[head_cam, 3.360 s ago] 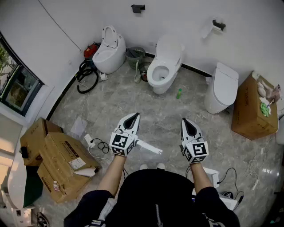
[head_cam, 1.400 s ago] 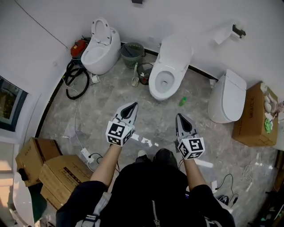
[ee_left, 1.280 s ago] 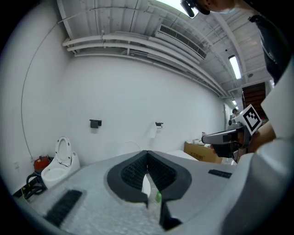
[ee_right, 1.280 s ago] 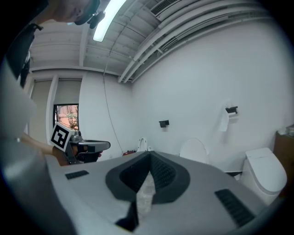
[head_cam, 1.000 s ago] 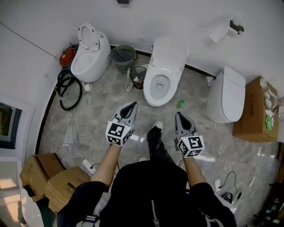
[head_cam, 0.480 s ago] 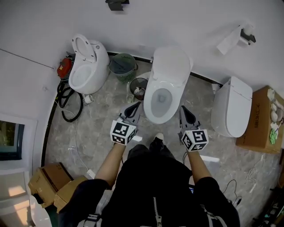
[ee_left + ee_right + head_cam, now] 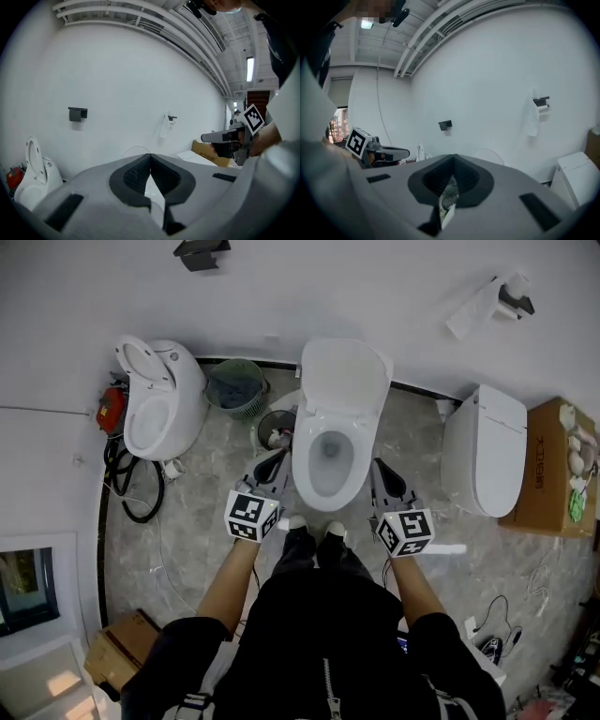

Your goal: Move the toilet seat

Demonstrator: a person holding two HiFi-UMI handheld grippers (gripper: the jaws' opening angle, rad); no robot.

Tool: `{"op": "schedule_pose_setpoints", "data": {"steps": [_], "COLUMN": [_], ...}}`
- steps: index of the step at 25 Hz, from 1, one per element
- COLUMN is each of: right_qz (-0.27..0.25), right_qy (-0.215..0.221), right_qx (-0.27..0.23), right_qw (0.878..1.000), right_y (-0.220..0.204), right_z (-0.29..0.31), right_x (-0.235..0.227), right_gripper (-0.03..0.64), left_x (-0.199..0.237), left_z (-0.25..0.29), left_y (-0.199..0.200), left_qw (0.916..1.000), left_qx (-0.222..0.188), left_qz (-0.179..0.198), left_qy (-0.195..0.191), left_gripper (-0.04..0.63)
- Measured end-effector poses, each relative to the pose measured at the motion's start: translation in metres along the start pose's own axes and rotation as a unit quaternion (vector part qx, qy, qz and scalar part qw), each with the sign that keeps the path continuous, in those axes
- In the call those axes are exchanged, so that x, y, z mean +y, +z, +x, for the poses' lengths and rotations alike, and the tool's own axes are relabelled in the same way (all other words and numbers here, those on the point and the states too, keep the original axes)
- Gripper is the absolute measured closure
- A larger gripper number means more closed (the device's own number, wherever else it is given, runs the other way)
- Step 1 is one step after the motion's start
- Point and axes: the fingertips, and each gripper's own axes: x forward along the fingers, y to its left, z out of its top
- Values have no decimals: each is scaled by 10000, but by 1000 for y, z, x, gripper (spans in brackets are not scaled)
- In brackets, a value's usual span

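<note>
The middle white toilet (image 7: 330, 442) stands against the far wall. Its lid (image 7: 344, 379) is up and its seat ring (image 7: 304, 465) lies down around the bowl. In the head view my left gripper (image 7: 273, 467) is just left of the bowl's front, jaws shut and empty. My right gripper (image 7: 382, 476) is just right of the bowl, also shut with nothing held. Neither touches the toilet. The left gripper view shows its shut tips (image 7: 150, 157) pointing at the white wall; the right gripper view shows the same for its tips (image 7: 452, 159).
A second toilet (image 7: 155, 407) with its lid up stands at the left, beside a green basket (image 7: 234, 388) and a small bin (image 7: 275, 429). At the right are a closed toilet (image 7: 483, 451) and a cardboard box (image 7: 553, 465). A black hose (image 7: 131, 488) lies on the floor.
The person has walked up to the middle toilet. Both grippers moved forward from short of the bowl to either side of it, staying shut.
</note>
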Motion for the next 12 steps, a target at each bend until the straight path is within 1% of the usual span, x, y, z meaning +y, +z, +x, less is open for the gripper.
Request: {"op": "schedule_pose_setpoints", "data": {"steps": [2, 6, 12], "right_qz": [31, 203, 500], "right_qy": [-79, -223, -456], "right_qx": [64, 242, 507], "right_qw": [9999, 9993, 9964], "right_y": [-4, -27, -77], "right_z": [9, 22, 47], "right_x": [-9, -22, -46], "right_gripper": [614, 614, 614], "left_x": [4, 10, 22], "left_z": [16, 40, 77], "left_y": [-5, -33, -86], "left_qw": [9999, 9988, 9960], "left_qx": [76, 363, 737], "left_qz": [-12, -43, -226], "left_qy": [-105, -314, -458], "left_gripper": [597, 597, 597]}}
